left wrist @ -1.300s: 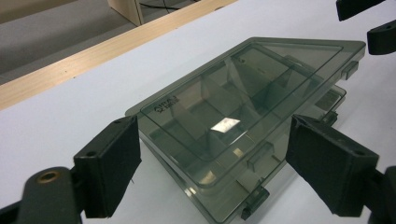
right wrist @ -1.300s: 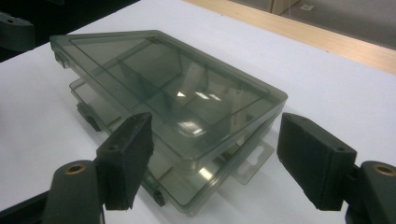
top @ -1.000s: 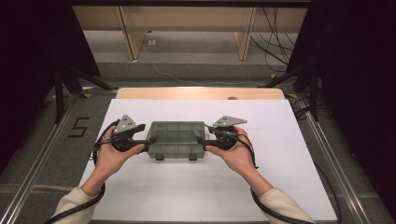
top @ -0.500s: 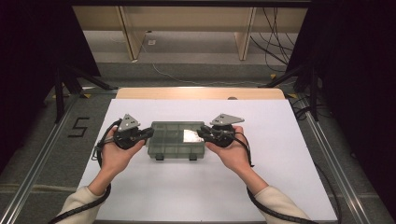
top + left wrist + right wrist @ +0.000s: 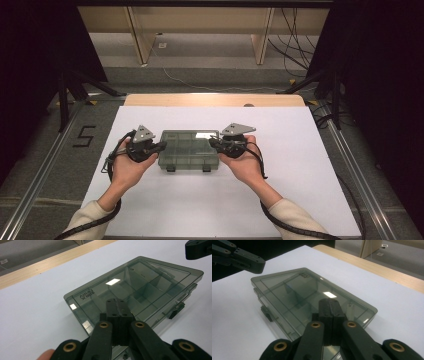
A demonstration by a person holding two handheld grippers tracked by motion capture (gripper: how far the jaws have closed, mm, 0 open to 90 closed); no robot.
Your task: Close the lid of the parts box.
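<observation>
A smoky translucent compartment box (image 5: 189,149) lies flat on the white table top (image 5: 300,175), lid down, with two dark latches on its near side. My left gripper (image 5: 162,145) rests at the box's left end and my right gripper (image 5: 212,142) at its right end. In the left gripper view the black jaws (image 5: 117,302) meet over the box lid (image 5: 140,282) with nothing between them. The right gripper's jaws (image 5: 331,301) also meet over the lid (image 5: 294,292) with nothing held. Both pairs have just been closing.
A wooden strip (image 5: 215,100) borders the table's far edge. Metal rails (image 5: 40,175) run along both sides, with a "5" mark (image 5: 84,136) on the floor at the left. Cables (image 5: 300,35) and dark stands are behind. Each gripper's cable trails back along its forearm.
Both grippers' jaws, apart at the box's ends a second ago, have come together. The hands and the box have hardly moved.
</observation>
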